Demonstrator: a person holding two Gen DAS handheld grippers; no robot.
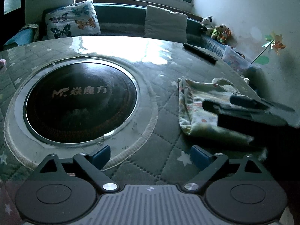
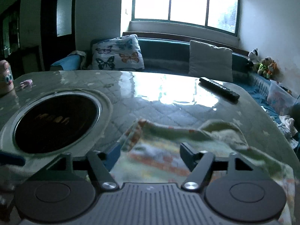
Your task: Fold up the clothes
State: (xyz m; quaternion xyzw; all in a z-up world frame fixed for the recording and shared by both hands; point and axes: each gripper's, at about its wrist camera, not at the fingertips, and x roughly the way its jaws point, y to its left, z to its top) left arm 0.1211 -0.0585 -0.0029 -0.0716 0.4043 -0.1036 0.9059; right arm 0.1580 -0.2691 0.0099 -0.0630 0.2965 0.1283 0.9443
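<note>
Text: pale "MF" logo followed by Chinese characters "焱魔方" | Stands on: dark round glass plate set into the quilted table | Right wrist view: same lettering blurred, unreadable

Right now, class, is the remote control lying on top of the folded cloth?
No. The remote control lies on bare table, well apart from the folded cloth.

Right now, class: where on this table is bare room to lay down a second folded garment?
Free: the quilted strip between the round hob and the folded cloth, and the shiny stretch before the remote. Crowded: the right edge, where the cloth and right gripper sit.
</note>
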